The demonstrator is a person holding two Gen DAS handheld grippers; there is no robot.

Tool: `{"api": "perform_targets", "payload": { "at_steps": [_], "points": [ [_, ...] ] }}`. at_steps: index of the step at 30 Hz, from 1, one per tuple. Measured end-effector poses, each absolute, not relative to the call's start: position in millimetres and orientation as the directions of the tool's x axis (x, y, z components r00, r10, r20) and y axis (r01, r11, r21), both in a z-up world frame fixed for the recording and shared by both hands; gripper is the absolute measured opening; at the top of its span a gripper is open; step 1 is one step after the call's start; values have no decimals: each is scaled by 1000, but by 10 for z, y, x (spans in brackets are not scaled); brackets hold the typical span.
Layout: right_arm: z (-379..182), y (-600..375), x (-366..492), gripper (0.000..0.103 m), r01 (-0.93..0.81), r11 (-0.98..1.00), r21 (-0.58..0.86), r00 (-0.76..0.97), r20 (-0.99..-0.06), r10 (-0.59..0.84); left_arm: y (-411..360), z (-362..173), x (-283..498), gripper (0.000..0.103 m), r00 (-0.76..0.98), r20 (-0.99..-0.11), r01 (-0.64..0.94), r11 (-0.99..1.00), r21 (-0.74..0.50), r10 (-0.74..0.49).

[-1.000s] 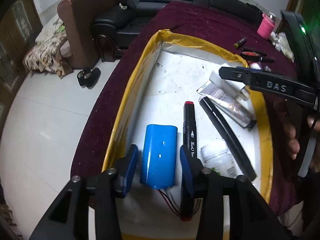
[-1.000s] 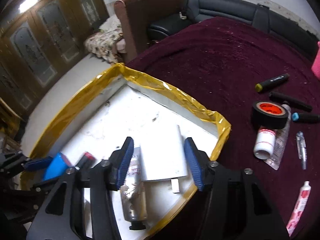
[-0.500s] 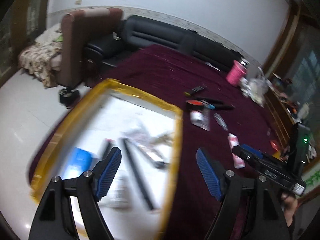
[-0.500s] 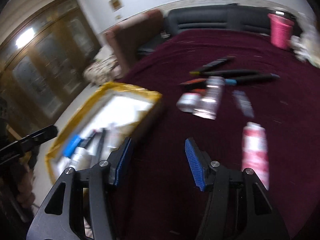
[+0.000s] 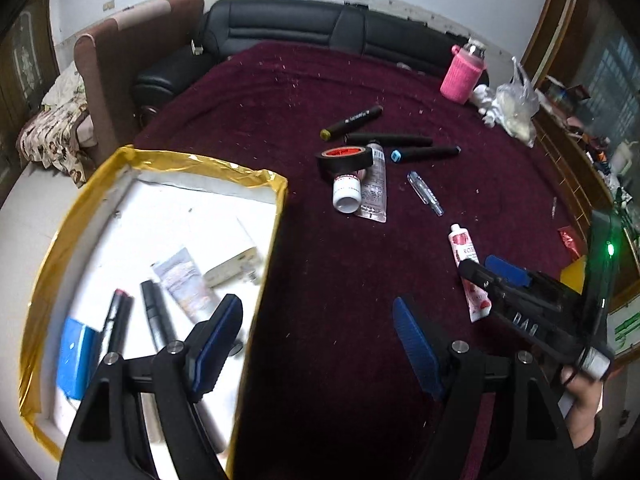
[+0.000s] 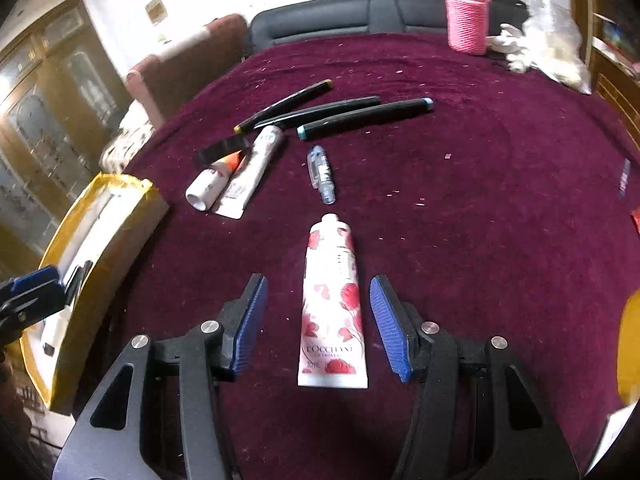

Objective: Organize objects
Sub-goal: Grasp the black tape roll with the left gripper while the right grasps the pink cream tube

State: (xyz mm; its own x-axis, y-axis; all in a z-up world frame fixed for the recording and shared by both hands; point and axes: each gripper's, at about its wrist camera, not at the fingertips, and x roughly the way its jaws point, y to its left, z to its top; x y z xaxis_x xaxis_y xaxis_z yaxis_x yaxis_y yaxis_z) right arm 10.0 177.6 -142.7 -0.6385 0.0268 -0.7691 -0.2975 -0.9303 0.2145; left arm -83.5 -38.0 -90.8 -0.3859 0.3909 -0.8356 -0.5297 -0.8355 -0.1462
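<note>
A white hand-cream tube with red flowers [image 6: 332, 300] lies flat on the maroon tablecloth. My right gripper [image 6: 318, 282] straddles it; the jaws are closing, with a gap on each side of the tube. In the left wrist view that gripper [image 5: 486, 270] hovers over the same tube [image 5: 466, 252]. My left gripper [image 5: 316, 312] stands wide open and holds nothing, above the right wall of the yellow-taped box [image 5: 192, 164]. Inside the box lie a blue battery pack [image 5: 76, 356], two markers [image 5: 116, 320], a pale tube [image 5: 184, 280] and a white charger [image 5: 234, 268].
On the cloth beyond lie a black tape roll [image 5: 344, 160], a small white bottle [image 5: 347, 192], a clear tube [image 5: 376, 188], three dark markers [image 5: 352, 122] and a clear pen [image 5: 424, 192]. A pink-sleeved bottle [image 5: 462, 74] and plastic bags stand at the far edge.
Both grippers swung right, away from the box. The left opened wide and left the blue battery pack inside. The right left the white charger in the box and now straddles the flowered tube.
</note>
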Motion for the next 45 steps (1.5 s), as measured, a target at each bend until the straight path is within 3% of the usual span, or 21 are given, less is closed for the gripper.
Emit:
{"api": "perform_targets", "payload": {
  "at_steps": [2, 4, 11, 15, 24, 25, 26, 28, 31, 35, 40, 45],
  "points": [
    [-1475, 1796, 123, 46, -290, -937, 193, -634, -772, 37, -260, -909, -916, 78, -381, -841, -535, -834, -139, 384],
    [-1525, 1834, 145, 32, -283, -938, 202, -645, -763, 30, -109, -898, -1016, 78, -397, -847, -528, -843, -102, 352],
    [-1539, 1855, 191, 31, -274, -927, 258, -664, -748, -12, 477, -886, -1457, 77, -484, -843, -542, -837, 77, 235],
    [-1540, 1927, 218, 31, -286, -903, 321, -667, -743, -53, 698, -834, -1613, 77, -525, -804, -581, -808, 98, 279],
    [-1542, 1907, 221, 31, -297, -898, 324, -664, -746, -49, 1177, -1216, -1707, 76, -452, -855, -696, -700, 161, 253],
    [-1543, 1906, 220, 31, -297, -898, 324, -664, -746, -50, 1201, -1226, -1718, 73, -446, -858, -698, -699, 155, 255],
    [-1542, 1901, 219, 31, -296, -899, 321, -664, -746, -48, 1211, -1230, -1725, 56, -446, -857, -691, -707, 148, 256],
    [-1542, 1900, 217, 31, -296, -899, 322, -665, -745, -48, 1219, -1245, -1745, 38, -441, -862, -683, -717, 141, 250],
    [-1543, 1909, 215, 31, -297, -897, 329, -667, -744, -52, 1220, -1271, -1739, 21, -454, -859, -678, -718, 162, 236],
    [-1539, 1897, 206, 31, -297, -899, 322, -666, -745, -47, 1106, -1151, -1609, 20, -461, -842, -686, -715, 137, 281],
    [-1536, 1925, 218, 31, -300, -894, 331, -671, -740, -48, 885, -878, -786, 20, -457, -813, -780, -602, 170, 361],
    [-1536, 1967, 222, 31, -309, -887, 342, -676, -736, -48, 693, -1137, 57, 20, -327, -868, -883, -447, 141, 373]
  ]
}}
